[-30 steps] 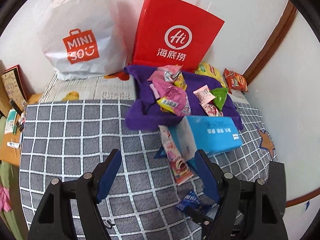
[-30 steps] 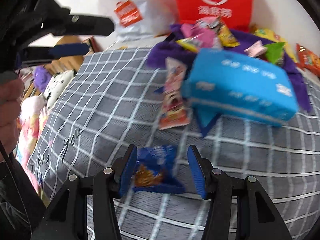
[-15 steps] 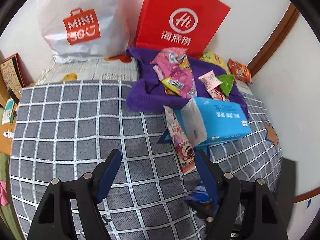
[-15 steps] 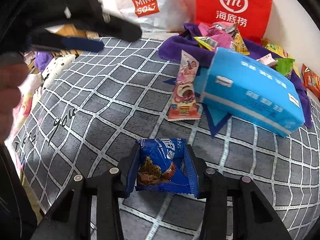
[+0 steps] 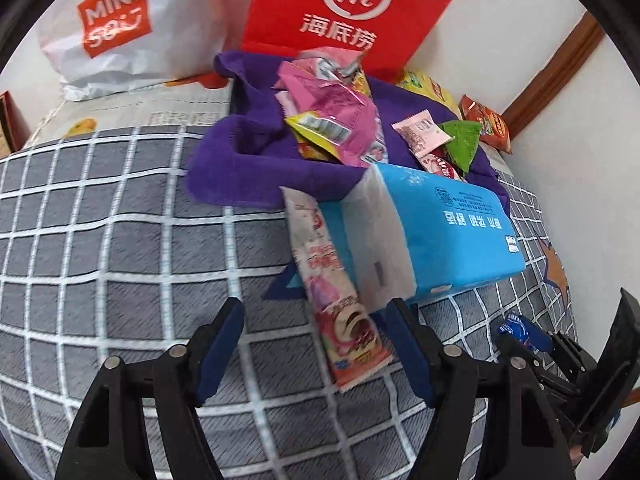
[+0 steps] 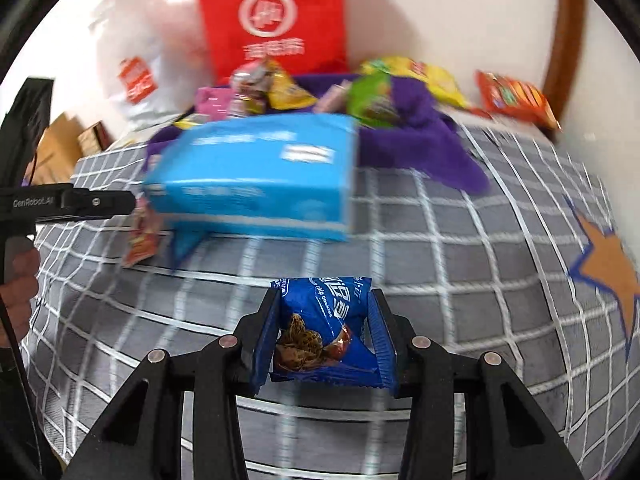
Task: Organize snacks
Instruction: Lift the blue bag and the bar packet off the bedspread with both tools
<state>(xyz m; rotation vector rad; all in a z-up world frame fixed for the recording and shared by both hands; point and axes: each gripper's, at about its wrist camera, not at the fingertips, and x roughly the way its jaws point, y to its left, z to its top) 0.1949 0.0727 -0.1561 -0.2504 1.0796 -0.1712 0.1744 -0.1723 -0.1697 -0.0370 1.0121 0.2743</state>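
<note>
The right tool (image 6: 326,334) is clamped on a blue cookie packet (image 6: 322,328), its two blue pads pressing the packet's sides and holding it just above the grey checked bedspread (image 6: 460,264). The left tool (image 5: 316,346) has its jaws spread wide with nothing between them; it hangs over the bedspread, with the lower end of a long pink snack packet (image 5: 340,308) showing between its fingers. That pink packet lies flat on the bedspread, touching the near end of a blue tissue pack (image 5: 436,232). Behind the tissue pack a purple cloth (image 5: 256,160) carries a heap of snacks: pink wrappers (image 5: 332,108), a green triangular packet (image 5: 460,142) and others. A yellow bag (image 6: 416,76) and an orange-red bag (image 6: 516,98) lie near the wall. At the back stand a red paper bag (image 5: 352,12) and a white Miniso bag (image 5: 120,24).
</note>
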